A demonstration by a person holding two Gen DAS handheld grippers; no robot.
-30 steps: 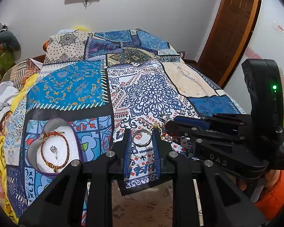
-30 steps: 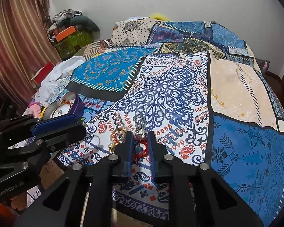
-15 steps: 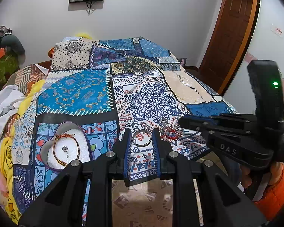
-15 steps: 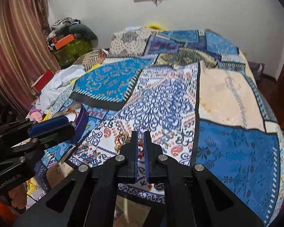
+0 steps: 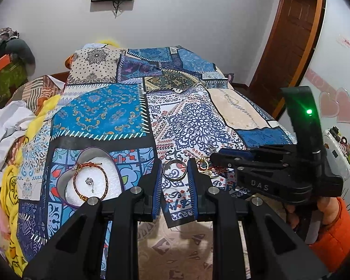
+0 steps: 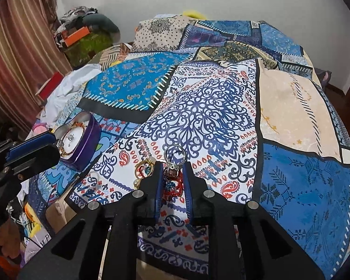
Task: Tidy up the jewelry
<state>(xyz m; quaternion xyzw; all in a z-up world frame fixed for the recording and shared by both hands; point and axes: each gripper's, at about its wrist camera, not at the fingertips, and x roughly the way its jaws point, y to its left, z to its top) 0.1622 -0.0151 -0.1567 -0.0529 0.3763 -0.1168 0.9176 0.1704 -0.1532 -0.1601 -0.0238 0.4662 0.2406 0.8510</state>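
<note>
While the left gripper (image 5: 175, 175) hung over the near edge of the bed (image 5: 198, 126), its jaws stood narrowly apart with a plain band ring (image 5: 175, 173) pinched between the blue pads, the ring's hoop lying flat and bridging them. The right gripper (image 6: 173, 175), just beside it along the same edge, had its jaws opening slightly around a small cluster: a silver ring with a dark stone (image 6: 173, 161) stood between the pads, with a red beaded piece (image 6: 176, 186) under it on the bedspread. Whether the pads were pressing on that ring could not be told for certain; it looked loosely framed rather than clamped.

To the left of the right gripper lay a gold ring with a blue stone (image 6: 144, 169), loose on the bedspread. Farther left and a little deeper in sat the heart-shaped purple box (image 5: 67, 179), its white lining already carrying a braided red-and-gold bracelet (image 5: 91, 179) and a small silver charm (image 5: 89, 182).

The step looked like carrying rings to that box. To do it well, the left gripper needed to keep its light pinch level so the band could not roll out, travel across low, and release only when over the white lining, clear of the bracelet. The right gripper would have done best to settle on the silver ring alone, without snagging the red piece.
</note>
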